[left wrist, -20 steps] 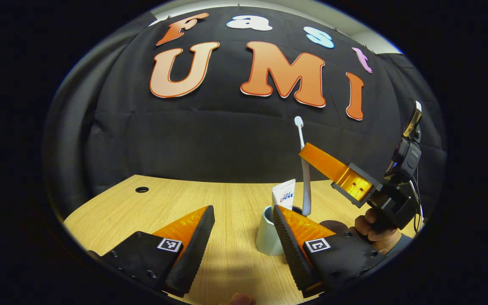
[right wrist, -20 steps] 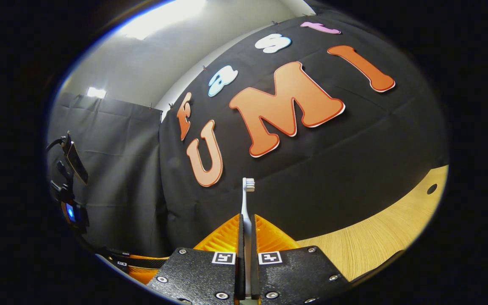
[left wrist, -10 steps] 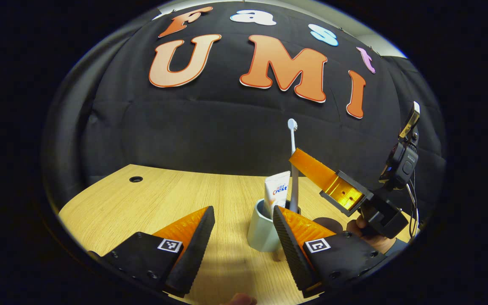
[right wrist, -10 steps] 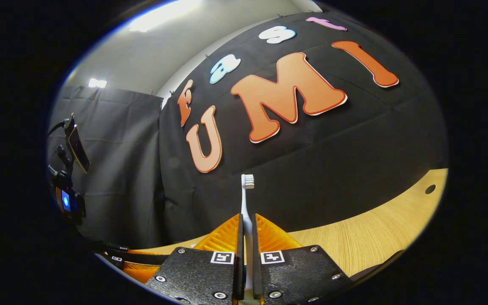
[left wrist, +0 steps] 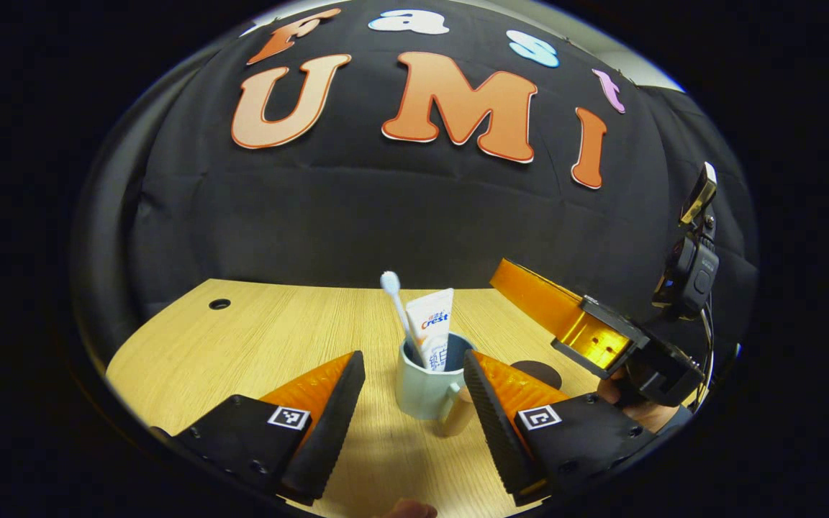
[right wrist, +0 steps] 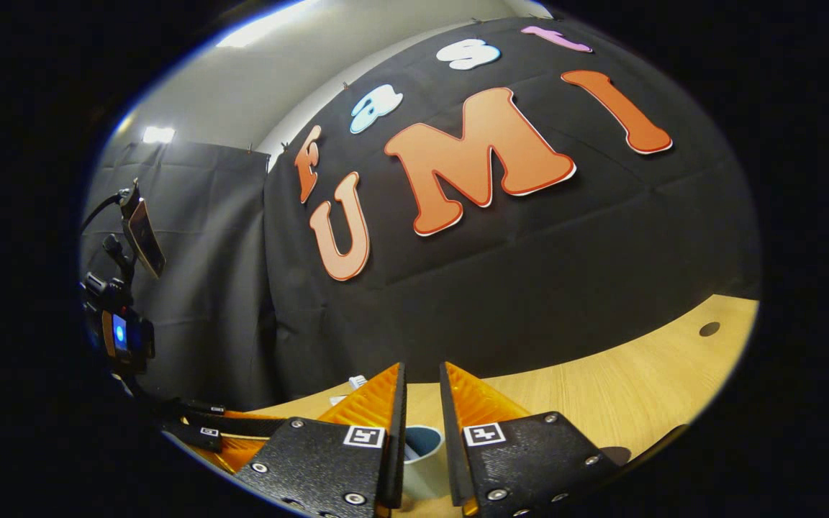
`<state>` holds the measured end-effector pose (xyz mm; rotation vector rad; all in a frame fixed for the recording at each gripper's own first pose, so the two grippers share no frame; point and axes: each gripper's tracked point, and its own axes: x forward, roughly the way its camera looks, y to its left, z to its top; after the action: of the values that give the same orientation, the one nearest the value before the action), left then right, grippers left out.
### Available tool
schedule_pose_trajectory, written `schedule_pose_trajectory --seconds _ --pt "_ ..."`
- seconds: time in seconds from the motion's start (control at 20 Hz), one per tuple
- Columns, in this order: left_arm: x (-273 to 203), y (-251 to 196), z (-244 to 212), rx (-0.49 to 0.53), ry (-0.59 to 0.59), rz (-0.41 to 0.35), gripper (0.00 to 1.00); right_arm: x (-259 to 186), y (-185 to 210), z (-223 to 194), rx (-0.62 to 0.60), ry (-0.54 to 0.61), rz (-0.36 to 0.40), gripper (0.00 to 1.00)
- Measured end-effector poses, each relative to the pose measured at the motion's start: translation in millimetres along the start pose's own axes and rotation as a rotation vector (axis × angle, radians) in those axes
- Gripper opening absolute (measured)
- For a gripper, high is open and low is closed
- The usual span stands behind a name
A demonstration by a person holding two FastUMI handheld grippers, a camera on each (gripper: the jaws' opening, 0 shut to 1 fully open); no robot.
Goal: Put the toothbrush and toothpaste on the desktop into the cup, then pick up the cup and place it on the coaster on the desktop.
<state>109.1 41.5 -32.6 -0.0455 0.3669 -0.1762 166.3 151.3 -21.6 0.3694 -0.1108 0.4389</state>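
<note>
A pale mug (left wrist: 422,388) stands on the wooden desk (left wrist: 278,338), handle toward me. The toothpaste tube (left wrist: 433,332) stands upright in it. The white toothbrush (left wrist: 399,306) also stands in the mug, leaning left with its head up. My left gripper (left wrist: 413,360) is open and low, its fingers on either side of the mug without touching it. My right gripper (left wrist: 512,277) hovers above and to the right of the mug, held by a hand (left wrist: 637,406). In the right gripper view, my right gripper (right wrist: 422,368) is slightly open and empty, with the mug (right wrist: 418,453) below it.
A dark round coaster (left wrist: 538,373) lies on the desk just right of the mug. A cable hole (left wrist: 219,303) sits at the desk's far left. The black cloth wall runs close behind. The left gripper's body (right wrist: 206,432) shows low on the left in the right gripper view.
My right gripper lowered the toothbrush into the mug and opened. The brush now leans left in the mug, free of the fingers. My left gripper stayed open near the mug.
</note>
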Motion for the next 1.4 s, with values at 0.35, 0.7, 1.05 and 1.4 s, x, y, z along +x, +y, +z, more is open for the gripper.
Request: schedule_pose_trajectory --seconds 0.35,0.7,1.05,1.4 --pt "-3 -27 16 0.010 0.090 -0.049 0.90 -51 -14 28 -0.071 0.038 -0.044 0.60" --pt "8 -45 -4 0.012 0.361 -0.078 0.90 -103 -31 63 -0.149 0.040 -0.106 0.79" --pt "13 -49 -21 -0.002 0.614 -0.053 0.90 -151 -55 82 -0.177 0.086 -0.150 0.93" --pt "24 -40 -38 -0.012 0.829 -0.012 0.89 -196 -90 101 -0.205 0.126 -0.247 0.94"
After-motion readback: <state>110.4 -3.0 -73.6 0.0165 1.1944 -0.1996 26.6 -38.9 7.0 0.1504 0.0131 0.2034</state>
